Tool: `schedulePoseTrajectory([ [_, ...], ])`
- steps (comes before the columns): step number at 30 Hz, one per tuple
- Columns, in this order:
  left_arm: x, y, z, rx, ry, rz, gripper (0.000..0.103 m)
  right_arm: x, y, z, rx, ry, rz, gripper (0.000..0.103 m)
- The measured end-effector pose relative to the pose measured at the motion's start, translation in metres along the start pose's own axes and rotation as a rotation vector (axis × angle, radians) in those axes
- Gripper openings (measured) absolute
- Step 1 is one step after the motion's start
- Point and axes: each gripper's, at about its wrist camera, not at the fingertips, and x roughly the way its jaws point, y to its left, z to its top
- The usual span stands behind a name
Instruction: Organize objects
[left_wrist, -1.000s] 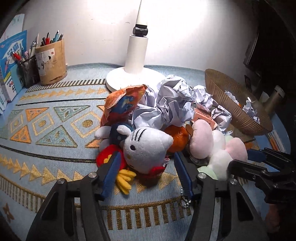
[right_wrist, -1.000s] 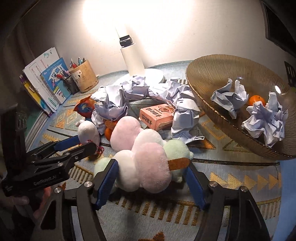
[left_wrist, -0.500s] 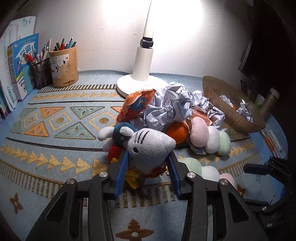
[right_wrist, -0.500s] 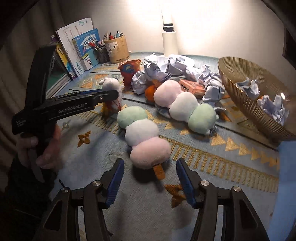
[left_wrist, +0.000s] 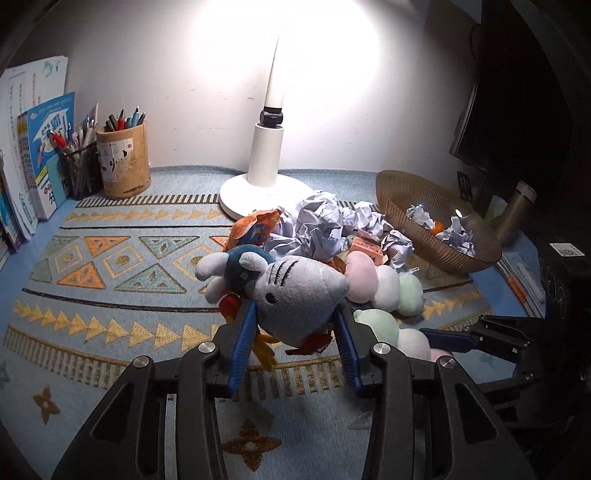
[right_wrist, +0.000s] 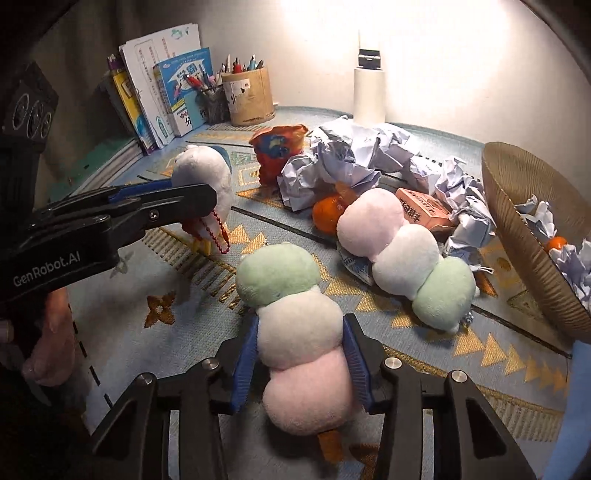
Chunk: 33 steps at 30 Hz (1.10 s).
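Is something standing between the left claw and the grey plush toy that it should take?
No. The grey plush toy already sits between the blue pads of the left claw, which press on both its sides. Nothing visible lies between them.

Both wrist views low, close, facing wall; shared: lamp (left_wrist: 266, 147), paper pile (right_wrist: 354, 155), basket (left_wrist: 424, 206)
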Motion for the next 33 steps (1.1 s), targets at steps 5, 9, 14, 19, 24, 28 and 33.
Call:
schedulePoseTrajectory([
  [5, -0.006, -0.046, 0.032, 0.067, -0.046, -0.087, 0.039, -0.078, -0.044, 0.003, 0.112, -0.153, -0.086, 0.044],
  [9, 0.008, -0.103, 0.067, 0.173, -0.083, -0.132, 0.039, -0.125, -0.094, 0.017, 0.221, -0.261, -0.231, 0.044],
  [14, 0.05, -0.164, 0.096, 0.284, -0.077, -0.187, 0.039, -0.141, -0.159, 0.033, 0.368, -0.298, -0.373, 0.044],
  [19, 0.092, -0.191, 0.106, 0.318, -0.044, -0.236, 0.039, -0.13, -0.192, 0.045, 0.413, -0.286, -0.424, 0.044],
  [24, 0.12, -0.195, 0.104, 0.329, -0.033, -0.193, 0.057, -0.112, -0.217, 0.054, 0.445, -0.286, -0.392, 0.047],
  [28, 0.125, -0.184, 0.097, 0.3, -0.024, -0.183, 0.082, -0.101, -0.228, 0.05, 0.468, -0.262, -0.37, 0.05],
  [33, 0.11, -0.169, 0.084, 0.281, -0.014, -0.173, 0.082, -0.1, -0.22, 0.032, 0.472, -0.242, -0.359, 0.05],
])
